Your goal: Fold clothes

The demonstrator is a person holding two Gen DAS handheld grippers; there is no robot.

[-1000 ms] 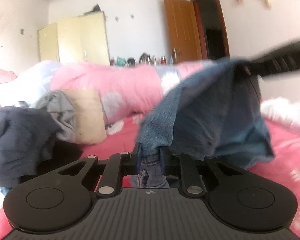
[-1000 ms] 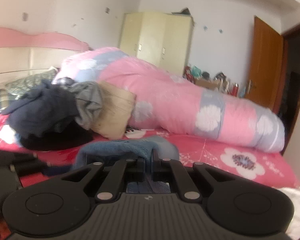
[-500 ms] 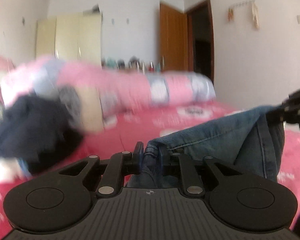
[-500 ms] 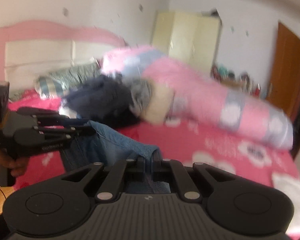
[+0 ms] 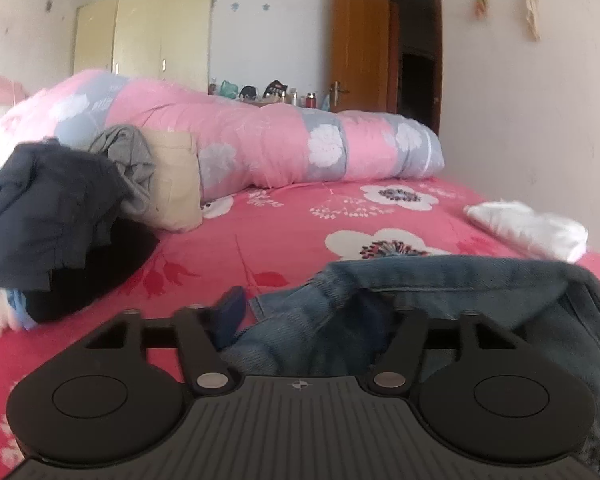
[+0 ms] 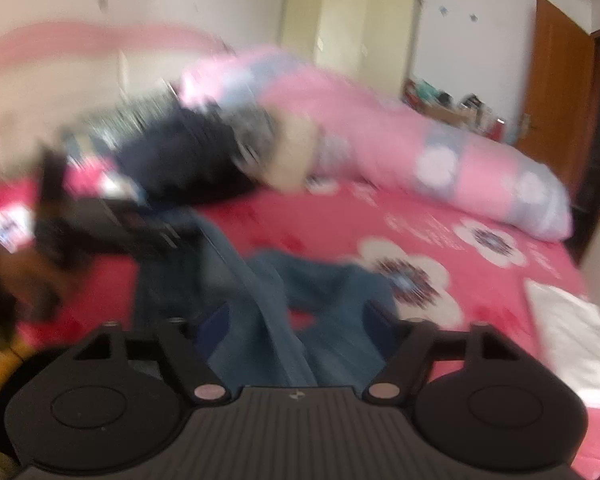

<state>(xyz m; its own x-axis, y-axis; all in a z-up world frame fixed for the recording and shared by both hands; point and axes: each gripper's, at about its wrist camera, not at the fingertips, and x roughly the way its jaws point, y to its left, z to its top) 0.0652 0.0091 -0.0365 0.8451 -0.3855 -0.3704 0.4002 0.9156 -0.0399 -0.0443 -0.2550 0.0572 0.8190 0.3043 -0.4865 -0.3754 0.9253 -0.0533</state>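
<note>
The left gripper point(image 5: 312, 304) has its jaws opening. The denim jeans point(image 5: 440, 300) lie between the fingers, but the pads do not press on the fabric. One blue pad point(image 5: 230, 312) is visible on the left side of the gap; the opposite finger is hidden behind the denim.

The right gripper point(image 6: 296, 316) also has its jaws opening, and they stand wide apart. A strip of the jeans point(image 6: 268, 292) runs between the fingers without being clamped. This view is blurred, so fine detail cannot be read.

The jeans rest crumpled on the red floral bed sheet point(image 5: 284, 232), at the near edge of the bed, directly in front of both grippers. In the right wrist view, the left gripper point(image 6: 112, 228) appears at the left, touching the far end of the jeans.

Beyond the jeans, a pile of unfolded clothes point(image 5: 52, 208) sits to the left on the bed sheet. It contains dark, grey and beige garments. A rolled pink and grey quilt point(image 5: 260, 136) lies behind the pile. A white folded garment point(image 5: 528, 228) lies at the right edge of the bed, near the jeans but apart from them.
</note>
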